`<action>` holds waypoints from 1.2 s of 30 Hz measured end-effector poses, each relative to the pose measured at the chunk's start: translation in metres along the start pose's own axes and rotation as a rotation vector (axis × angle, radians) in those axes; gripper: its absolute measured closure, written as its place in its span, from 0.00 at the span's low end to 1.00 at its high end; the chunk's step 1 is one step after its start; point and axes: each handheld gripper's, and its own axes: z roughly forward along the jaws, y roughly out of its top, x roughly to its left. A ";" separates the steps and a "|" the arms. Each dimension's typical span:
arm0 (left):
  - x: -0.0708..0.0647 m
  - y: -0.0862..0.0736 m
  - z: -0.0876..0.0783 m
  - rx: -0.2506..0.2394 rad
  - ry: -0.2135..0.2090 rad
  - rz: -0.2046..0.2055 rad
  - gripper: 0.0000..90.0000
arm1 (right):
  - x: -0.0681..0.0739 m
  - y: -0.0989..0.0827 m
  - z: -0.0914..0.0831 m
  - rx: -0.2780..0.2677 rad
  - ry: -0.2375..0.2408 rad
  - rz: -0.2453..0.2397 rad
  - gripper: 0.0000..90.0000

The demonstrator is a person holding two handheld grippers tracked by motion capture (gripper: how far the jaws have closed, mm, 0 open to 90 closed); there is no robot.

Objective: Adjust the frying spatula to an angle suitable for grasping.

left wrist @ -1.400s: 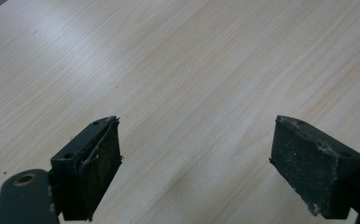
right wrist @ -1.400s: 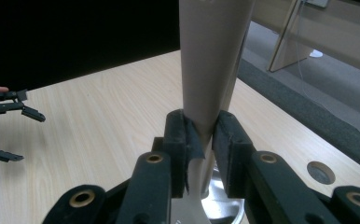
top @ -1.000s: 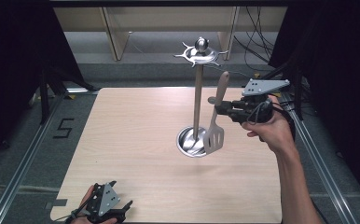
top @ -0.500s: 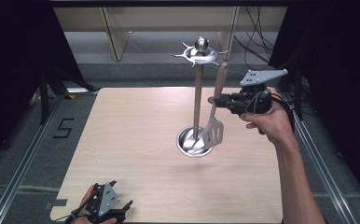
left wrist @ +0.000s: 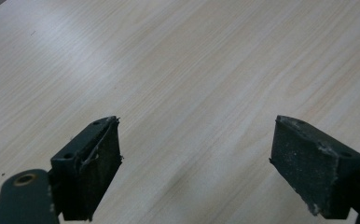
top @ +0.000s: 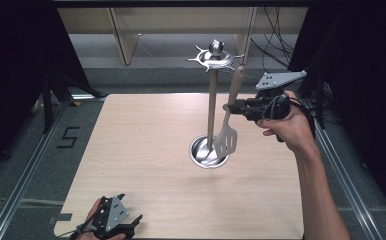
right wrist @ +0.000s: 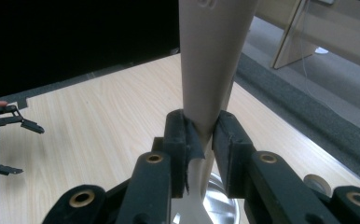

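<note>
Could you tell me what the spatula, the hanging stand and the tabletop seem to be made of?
Spatula: a pale, matte handle, probably plastic or wood, with a shiny slotted blade that looks like steel.
Stand: polished metal, judging by the mirror glints on its pole, hooks and dished base.
Tabletop: light wood-grain surface, possibly laminate, with a soft sheen.

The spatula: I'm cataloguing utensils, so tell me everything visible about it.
The spatula has a pale beige handle, wood or plastic by its look, and a slotted metal blade. It hangs nearly upright, blade down, beside the stand's pole and above its round steel base. The right gripper clamps its handle between shut jaws; nothing else visibly touches it.
</note>
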 end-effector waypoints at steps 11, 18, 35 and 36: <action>0.001 0.000 -0.001 0.007 -0.004 0.004 0.17 | -0.004 0.005 0.007 0.028 0.002 -0.011 0.85; 0.001 0.000 -0.001 0.005 -0.005 0.004 0.17 | -0.004 0.004 0.010 0.035 0.015 0.010 0.85; 0.000 0.000 0.000 0.002 -0.013 -0.002 0.17 | -0.005 -0.005 0.008 -0.021 -0.029 0.026 0.83; 0.000 0.000 0.000 0.003 -0.007 0.001 0.17 | -0.005 -0.006 0.006 -0.007 -0.030 0.035 0.80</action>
